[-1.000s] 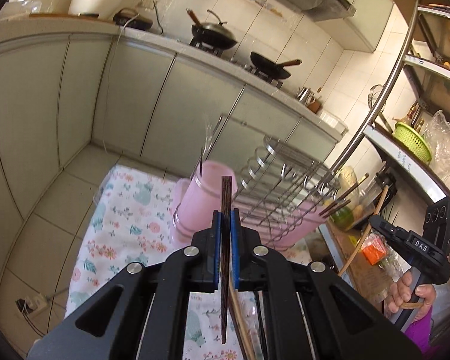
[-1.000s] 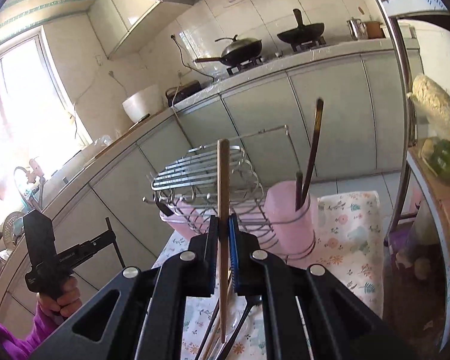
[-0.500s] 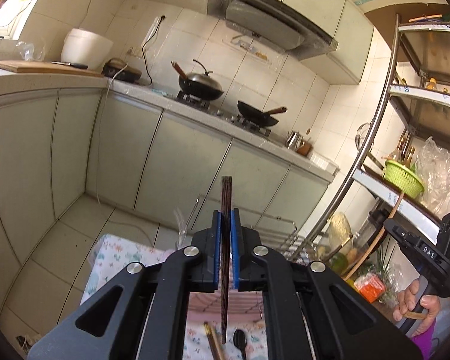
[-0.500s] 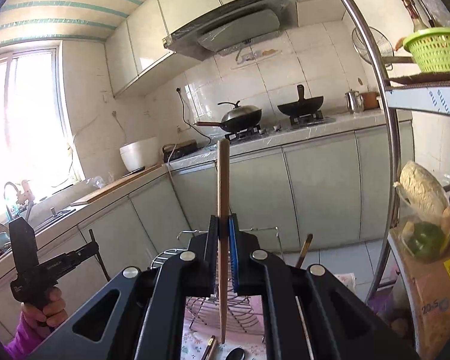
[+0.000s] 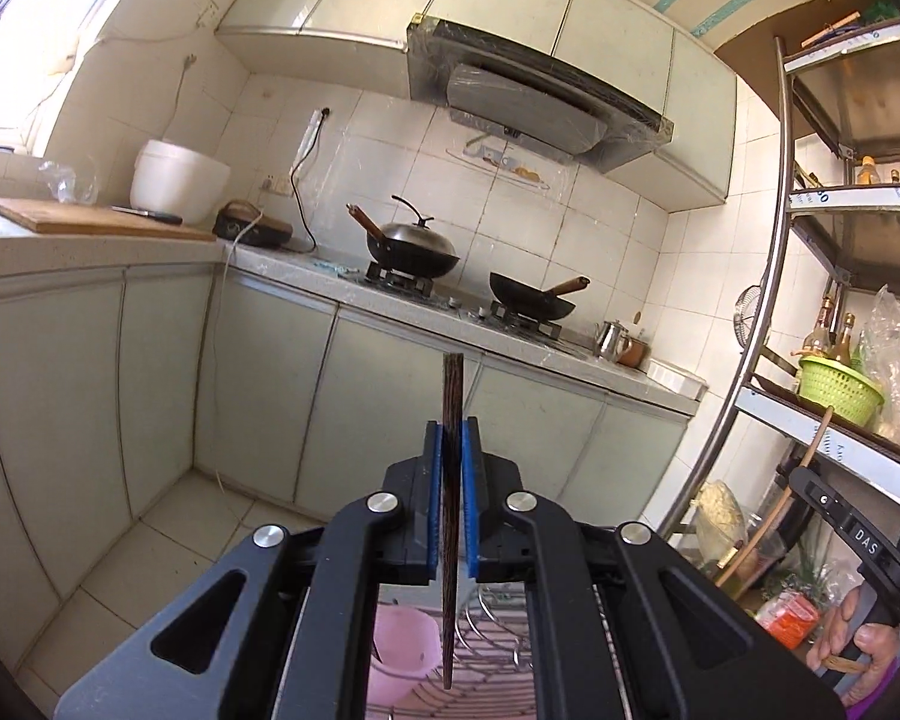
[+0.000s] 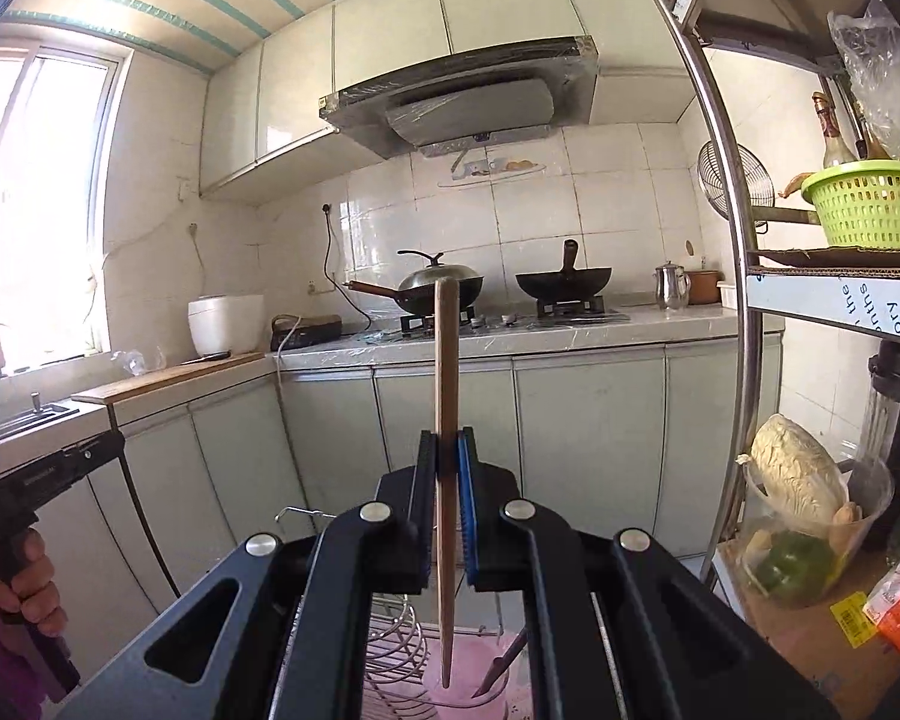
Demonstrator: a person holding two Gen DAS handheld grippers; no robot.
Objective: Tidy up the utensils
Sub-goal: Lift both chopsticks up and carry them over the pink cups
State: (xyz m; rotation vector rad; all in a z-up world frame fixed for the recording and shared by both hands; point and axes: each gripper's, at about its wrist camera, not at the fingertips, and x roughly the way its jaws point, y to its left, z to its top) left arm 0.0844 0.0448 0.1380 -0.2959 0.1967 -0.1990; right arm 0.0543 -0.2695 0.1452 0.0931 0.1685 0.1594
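- Kitchen counters (image 5: 306,267) run across the middle of both views, with pale green cabinet doors below, white wall tiles behind and a range hood (image 5: 528,96) above.
- Two dark woks (image 6: 444,291) sit on the stove burners; we see a white rice cooker (image 5: 177,180) and a wooden cutting board (image 5: 90,219) at the left of the left-wrist view.
- Our left gripper (image 5: 451,450) is clenched on a dark wooden chopstick (image 5: 452,396), which stands upright between the blue pads (image 5: 431,480), its top end just above them and its lower end hanging toward the bottom edge of the frame.
- Our right gripper (image 6: 448,462) grasps a light wooden chopstick (image 6: 447,360) in the same upright way; it reaches higher above the jaws, up in front of the lidded wok.
- Below both grippers, at the bottom centre, we see a pink cup (image 6: 468,678) with a dark utensil in it, beside a wire rack (image 6: 390,642).
- At the right stands a metal shelf (image 6: 834,294) carrying a green basket (image 6: 870,204).
- Each view catches the other gripper at its edge, held by a hand (image 5: 858,642).
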